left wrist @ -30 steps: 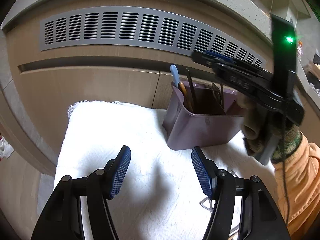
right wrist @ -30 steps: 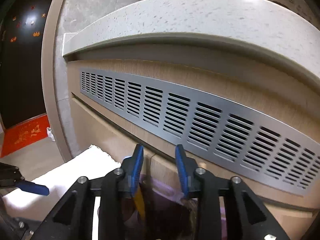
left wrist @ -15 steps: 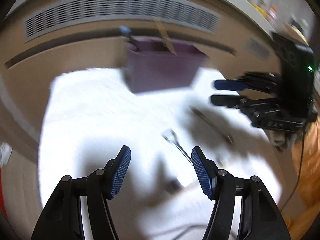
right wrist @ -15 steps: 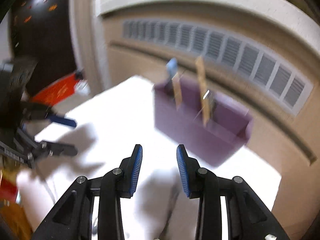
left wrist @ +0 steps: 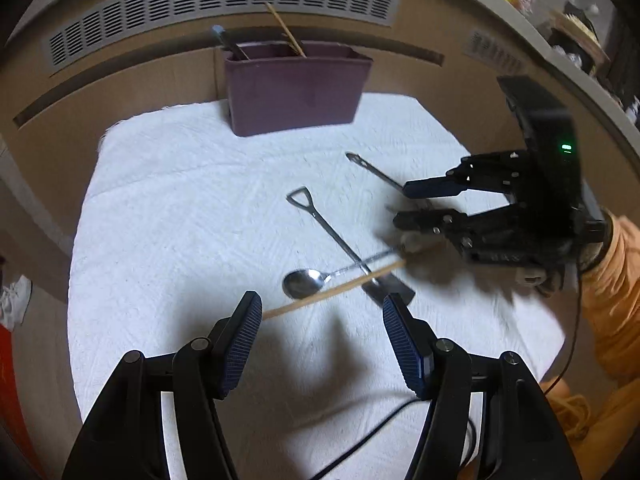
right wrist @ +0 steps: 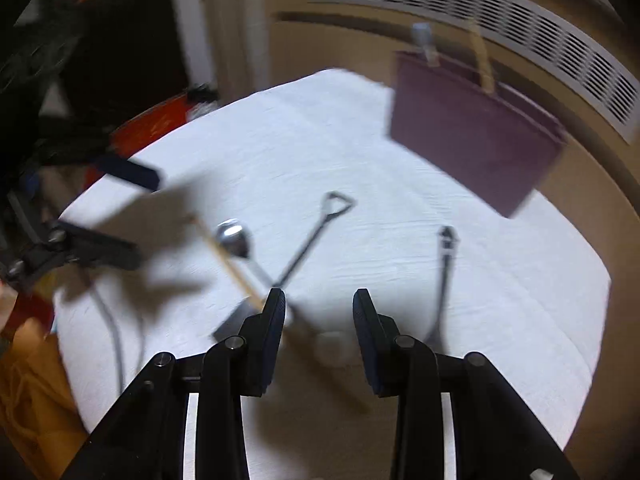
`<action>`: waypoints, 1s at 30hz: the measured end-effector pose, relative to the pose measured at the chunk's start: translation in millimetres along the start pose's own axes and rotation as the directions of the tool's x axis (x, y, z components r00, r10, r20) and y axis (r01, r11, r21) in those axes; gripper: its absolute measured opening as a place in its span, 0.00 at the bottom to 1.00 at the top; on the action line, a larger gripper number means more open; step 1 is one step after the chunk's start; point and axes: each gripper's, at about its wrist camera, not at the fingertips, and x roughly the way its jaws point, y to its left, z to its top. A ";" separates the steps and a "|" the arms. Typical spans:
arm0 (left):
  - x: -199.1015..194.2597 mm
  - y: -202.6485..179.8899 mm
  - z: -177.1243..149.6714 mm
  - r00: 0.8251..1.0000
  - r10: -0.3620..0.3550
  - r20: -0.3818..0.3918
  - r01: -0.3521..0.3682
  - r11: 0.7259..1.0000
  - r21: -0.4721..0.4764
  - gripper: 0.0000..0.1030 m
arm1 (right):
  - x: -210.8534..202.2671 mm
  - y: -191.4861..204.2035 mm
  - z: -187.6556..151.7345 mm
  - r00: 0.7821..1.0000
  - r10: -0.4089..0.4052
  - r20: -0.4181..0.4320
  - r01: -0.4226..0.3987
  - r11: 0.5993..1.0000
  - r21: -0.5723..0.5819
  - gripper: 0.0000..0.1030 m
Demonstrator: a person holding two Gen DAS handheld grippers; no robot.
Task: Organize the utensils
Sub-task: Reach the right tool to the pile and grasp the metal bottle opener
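A purple utensil holder [left wrist: 294, 90] stands at the far side of a white towel [left wrist: 180, 208] and holds a few utensils; it also shows in the right wrist view [right wrist: 472, 132]. On the towel lie a metal spoon [left wrist: 304, 282], a shovel-handled utensil [left wrist: 332, 236], a wooden chopstick [left wrist: 332, 290] and another metal utensil [left wrist: 372, 170]. My left gripper [left wrist: 322, 344] is open and empty, just short of the spoon. My right gripper [right wrist: 318, 322] is open and empty, low over the utensil handles; it shows at the right of the left wrist view [left wrist: 416, 204].
A wooden cabinet front with a grey vent grille [left wrist: 224, 0] rises behind the towel. A black cable [left wrist: 380, 428] lies at the towel's near edge. A red mat [right wrist: 156, 124] lies on the floor to the left.
Both grippers pulled back from the holder and tipped down toward the towel. The right gripper dropped from above the holder to just over the loose utensils. Both stayed open.
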 end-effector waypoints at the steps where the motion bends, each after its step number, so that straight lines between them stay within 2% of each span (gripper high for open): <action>1: 1.1 3.7 3.8 1.000 -0.008 0.007 0.009 1.000 -0.023 0.62 | 1.7 -7.1 1.5 1.000 -0.023 -0.002 0.023 0.999 0.031 0.32; 3: 4.3 10.1 14.1 0.999 -0.041 0.025 0.043 0.995 -0.095 0.62 | 11.9 -31.0 7.1 0.995 -0.096 -0.028 0.098 0.989 0.110 0.32; 5: 12.3 19.2 25.8 0.995 -0.084 0.045 0.092 0.976 -0.196 0.62 | 23.0 -48.6 12.4 0.993 -0.112 -0.040 0.117 0.979 0.168 0.32; 8: 29.0 31.1 38.9 0.997 -0.076 0.033 0.082 0.955 -0.285 0.62 | 40.8 -66.7 22.5 0.989 -0.136 -0.050 0.144 0.962 0.232 0.32; 10: 40.6 27.1 43.2 0.999 -0.048 -0.004 0.045 0.965 -0.260 0.62 | 51.5 -69.9 30.5 0.986 -0.157 -0.061 0.167 0.954 0.250 0.32; 12: 52.0 15.2 42.9 0.998 -0.028 -0.050 0.018 0.978 -0.208 0.62 | 63.7 -77.8 37.4 0.987 -0.138 -0.078 0.155 0.947 0.281 0.32; 15: 66.4 -4.8 42.4 0.996 -0.005 -0.089 -0.007 0.992 -0.129 0.62 | 66.9 -76.7 38.4 0.985 -0.151 -0.080 0.167 0.949 0.266 0.31; 17: 76.3 -12.2 47.7 0.995 0.009 -0.102 -0.021 0.994 -0.111 0.62 | 66.7 -71.7 37.3 0.984 -0.161 -0.078 0.175 0.957 0.231 0.12; 19: 87.5 -15.1 55.0 0.993 0.032 -0.115 -0.045 0.993 -0.112 0.61 | 61.0 -72.5 30.6 0.987 -0.143 -0.070 0.156 0.959 0.237 0.12; 21: 102.1 -13.8 63.8 0.989 0.063 -0.137 -0.080 0.989 -0.127 0.54 | 51.0 -79.1 21.3 0.989 -0.136 -0.055 0.145 0.955 0.257 0.12; 24: 123.6 -10.0 75.5 0.981 0.108 -0.160 -0.132 0.980 -0.146 0.33 | 36.6 -89.0 8.1 0.990 -0.133 -0.041 0.140 0.947 0.289 0.12; 30: 145.6 -19.0 88.4 0.970 0.197 -0.146 -0.213 0.971 -0.107 0.32 | 12.1 -105.5 -13.3 0.987 -0.161 -0.013 0.157 0.939 0.307 0.12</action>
